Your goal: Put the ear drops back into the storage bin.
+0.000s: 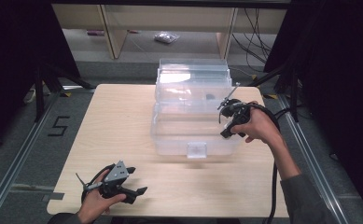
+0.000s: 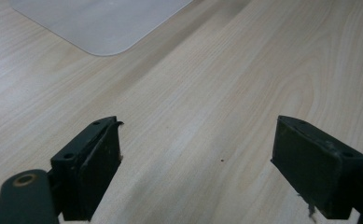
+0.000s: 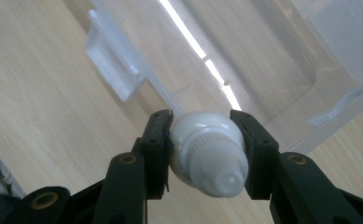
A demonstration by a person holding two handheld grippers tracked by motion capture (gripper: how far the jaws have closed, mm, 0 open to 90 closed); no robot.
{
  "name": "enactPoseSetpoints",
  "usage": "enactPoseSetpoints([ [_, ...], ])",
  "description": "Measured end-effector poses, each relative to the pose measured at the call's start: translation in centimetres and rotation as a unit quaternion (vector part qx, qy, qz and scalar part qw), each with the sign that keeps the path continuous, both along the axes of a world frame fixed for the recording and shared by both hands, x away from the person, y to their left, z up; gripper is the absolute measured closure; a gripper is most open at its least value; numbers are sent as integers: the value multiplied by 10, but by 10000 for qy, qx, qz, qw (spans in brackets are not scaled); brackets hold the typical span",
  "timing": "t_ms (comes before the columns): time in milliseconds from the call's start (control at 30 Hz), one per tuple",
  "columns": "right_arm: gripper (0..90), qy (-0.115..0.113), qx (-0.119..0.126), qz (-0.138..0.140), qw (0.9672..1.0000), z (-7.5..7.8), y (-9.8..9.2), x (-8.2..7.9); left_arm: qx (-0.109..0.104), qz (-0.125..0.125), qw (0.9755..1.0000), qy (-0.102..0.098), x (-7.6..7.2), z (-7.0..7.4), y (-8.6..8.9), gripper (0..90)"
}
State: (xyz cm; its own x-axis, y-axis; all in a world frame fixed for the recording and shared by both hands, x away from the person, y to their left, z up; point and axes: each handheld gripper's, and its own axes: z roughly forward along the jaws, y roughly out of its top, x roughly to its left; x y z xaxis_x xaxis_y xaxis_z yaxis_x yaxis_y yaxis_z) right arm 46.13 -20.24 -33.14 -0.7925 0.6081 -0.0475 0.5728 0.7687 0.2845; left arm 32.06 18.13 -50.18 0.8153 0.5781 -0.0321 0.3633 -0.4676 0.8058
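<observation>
A clear plastic storage box (image 1: 193, 116) stands open at the middle back of the wooden table, its lid (image 1: 193, 70) tipped up behind it. My right gripper (image 1: 229, 130) hovers over the box's right front part, shut on a white screw-cap bottle. In the right gripper view the white bottle (image 3: 209, 151) is pinched between both black jaws, cap end towards the camera, with the box's front latch (image 3: 114, 67) below it. My left gripper (image 1: 135, 189) rests low at the table's front left, open, nothing between its fingers (image 2: 88, 163).
The box's front latch (image 1: 197, 150) faces the person. A small dark object (image 1: 210, 96) lies inside the box near the back. Bare tabletop (image 1: 123, 126) spreads left of the box. The table's front edge runs just below the left hand.
</observation>
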Motion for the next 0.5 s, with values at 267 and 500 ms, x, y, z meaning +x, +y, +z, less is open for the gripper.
enactPoseSetpoints([
  [267,603,55,-138,-159,9998,-12,0,29,-164,46,9999,2,-1,-2,-2,148],
  [500,602,163,-286,-331,9989,-24,2,47,-124,41,9999,13,0,-2,-1,148],
])
